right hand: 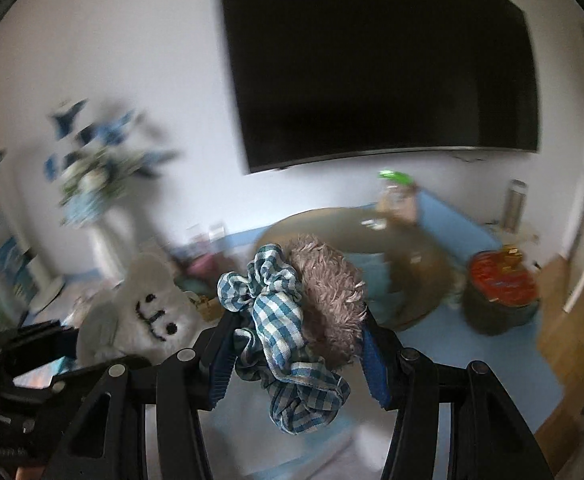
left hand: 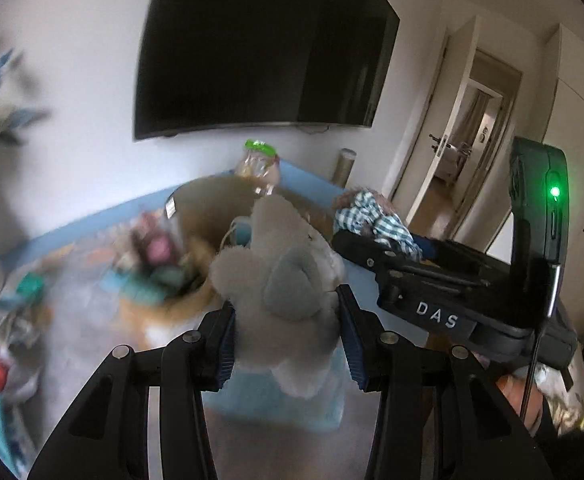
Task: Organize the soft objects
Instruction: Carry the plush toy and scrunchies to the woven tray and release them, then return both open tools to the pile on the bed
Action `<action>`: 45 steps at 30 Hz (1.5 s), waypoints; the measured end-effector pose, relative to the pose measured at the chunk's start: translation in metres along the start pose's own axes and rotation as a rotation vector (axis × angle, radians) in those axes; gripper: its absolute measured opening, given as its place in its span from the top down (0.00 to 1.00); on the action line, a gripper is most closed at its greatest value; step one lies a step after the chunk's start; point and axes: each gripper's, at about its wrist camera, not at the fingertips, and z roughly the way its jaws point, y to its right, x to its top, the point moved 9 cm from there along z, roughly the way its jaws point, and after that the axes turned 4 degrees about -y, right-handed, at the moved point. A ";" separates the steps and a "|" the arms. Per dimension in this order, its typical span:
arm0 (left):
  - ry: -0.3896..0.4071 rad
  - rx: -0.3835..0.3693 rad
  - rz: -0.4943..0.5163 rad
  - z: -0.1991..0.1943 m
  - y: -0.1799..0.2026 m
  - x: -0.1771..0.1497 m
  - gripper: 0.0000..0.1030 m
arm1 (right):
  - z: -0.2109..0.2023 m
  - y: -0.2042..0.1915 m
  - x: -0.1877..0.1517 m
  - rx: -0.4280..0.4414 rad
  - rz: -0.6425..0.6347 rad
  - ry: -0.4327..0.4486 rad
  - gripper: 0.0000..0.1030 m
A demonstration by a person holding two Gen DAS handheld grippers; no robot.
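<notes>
Left claw (left hand: 287, 344) grips plush toy (left hand: 287, 280); right claw (right hand: 296, 360) grips scrunchies (right hand: 292, 312).

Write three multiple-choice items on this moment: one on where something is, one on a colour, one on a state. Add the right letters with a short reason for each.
1. Where is the television?
A. On the wall above the blue surface
B. Flat on the floor
C. Inside the round basket

2. What colours is the checked scrunchie held by the right gripper?
A. Red and yellow
B. Blue and white
C. Plain black

3. What state is the left gripper in?
A. Open and empty
B. Shut on the grey plush toy
C. Shut on a bottle

Answers:
1 A: the dark screen hangs on the white wall.
2 B: the check pattern is blue and white, beside a fuzzy mauve scrunchie.
3 B: the toy sits pressed between both fingers.
</notes>
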 end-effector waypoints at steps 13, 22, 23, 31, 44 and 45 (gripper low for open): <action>0.018 0.055 -0.218 0.078 -0.025 0.060 0.49 | 0.071 0.095 0.046 -0.069 0.214 -0.112 0.46; 0.057 0.008 -0.240 0.066 -0.027 0.062 0.35 | 0.095 0.104 0.040 -0.003 0.287 -0.170 0.23; 0.061 0.008 -0.231 0.063 -0.024 0.062 0.35 | 0.096 0.106 0.042 -0.004 0.289 -0.171 0.23; 0.081 0.013 -0.159 0.023 -0.010 0.054 0.35 | 0.070 0.095 0.039 0.006 0.275 -0.152 0.23; 0.157 0.205 -0.215 -0.105 -0.083 -0.032 0.22 | -0.002 0.000 0.018 0.180 0.202 -0.090 0.22; 0.158 0.232 -0.241 -0.117 -0.098 -0.044 0.22 | -0.007 -0.013 0.015 0.197 0.188 -0.086 0.22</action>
